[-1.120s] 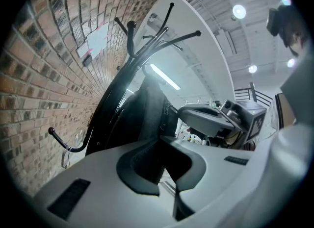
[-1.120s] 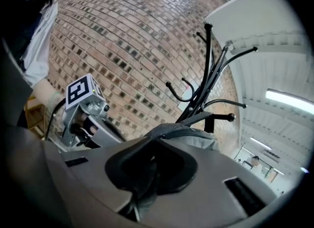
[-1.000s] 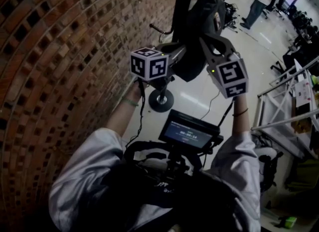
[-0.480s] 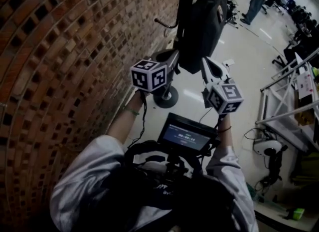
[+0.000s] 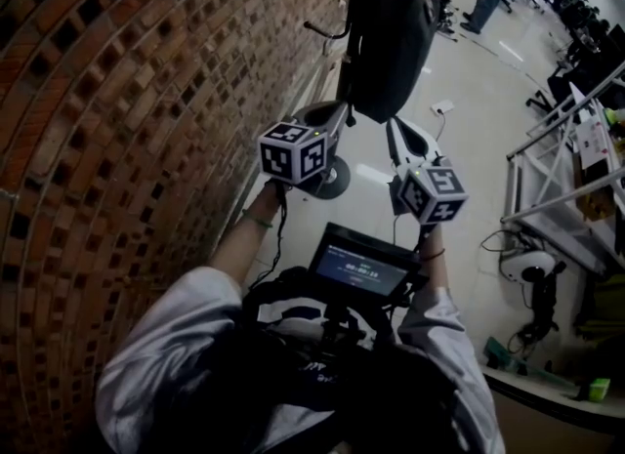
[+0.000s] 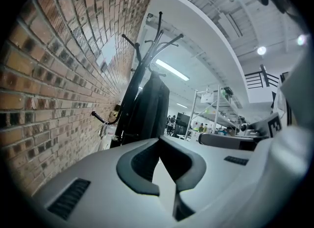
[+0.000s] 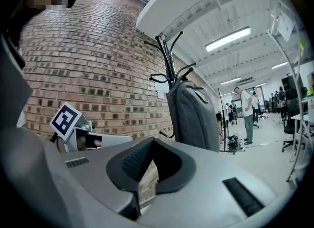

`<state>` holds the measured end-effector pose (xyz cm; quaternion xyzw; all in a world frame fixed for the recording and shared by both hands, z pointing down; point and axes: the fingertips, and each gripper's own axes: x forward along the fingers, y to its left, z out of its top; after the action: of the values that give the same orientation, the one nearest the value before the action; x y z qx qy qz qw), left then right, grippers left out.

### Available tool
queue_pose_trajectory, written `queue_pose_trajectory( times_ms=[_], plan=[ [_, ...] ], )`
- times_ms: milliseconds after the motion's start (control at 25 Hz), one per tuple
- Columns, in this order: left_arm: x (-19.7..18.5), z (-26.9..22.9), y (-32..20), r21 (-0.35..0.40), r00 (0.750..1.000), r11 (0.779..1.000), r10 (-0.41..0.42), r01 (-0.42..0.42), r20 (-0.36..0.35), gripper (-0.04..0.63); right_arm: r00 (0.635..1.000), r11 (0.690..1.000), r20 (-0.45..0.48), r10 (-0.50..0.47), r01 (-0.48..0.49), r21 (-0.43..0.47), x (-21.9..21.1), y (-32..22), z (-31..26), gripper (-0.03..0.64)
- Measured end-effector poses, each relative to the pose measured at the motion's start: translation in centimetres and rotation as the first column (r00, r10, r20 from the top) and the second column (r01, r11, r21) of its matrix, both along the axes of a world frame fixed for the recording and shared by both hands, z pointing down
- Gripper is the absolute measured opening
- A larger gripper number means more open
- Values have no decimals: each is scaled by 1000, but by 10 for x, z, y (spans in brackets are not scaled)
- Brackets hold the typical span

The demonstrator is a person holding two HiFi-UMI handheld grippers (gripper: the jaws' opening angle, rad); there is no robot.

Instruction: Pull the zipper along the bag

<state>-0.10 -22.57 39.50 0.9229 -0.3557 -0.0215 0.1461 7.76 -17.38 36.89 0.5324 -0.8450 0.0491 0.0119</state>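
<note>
Item: dark bag (image 5: 391, 37), hanging from the top hooks of a coat stand (image 5: 357, 3) beside the brick wall (image 5: 117, 149), likely so its zipper runs freely; left claw (image 6: 159, 142) and right claw (image 7: 153, 142) clenched, empty, short of it.

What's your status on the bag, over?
Left claw shut, empty. Right claw shut, empty. Bag hangs on coat stand, untouched. Nothing between claws and bag.

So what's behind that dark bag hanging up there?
The bag hangs from a black coat stand, with a brick wall beyond it. The bag itself covers where it hooks on.
</note>
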Motion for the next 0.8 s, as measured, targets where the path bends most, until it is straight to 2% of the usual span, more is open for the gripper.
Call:
queue_pose_trajectory(
  times_ms=[400,800],
  plan=[
    [8,-9,10,17,1000,1000,0,0,-9,6,999,1000,-30,-15,15,11,2,2,1,9],
    [9,2,13,-8,999,1000,-23,23,-28,6,999,999,2,-51,51,6,-13,0,-1,9]
  ],
)
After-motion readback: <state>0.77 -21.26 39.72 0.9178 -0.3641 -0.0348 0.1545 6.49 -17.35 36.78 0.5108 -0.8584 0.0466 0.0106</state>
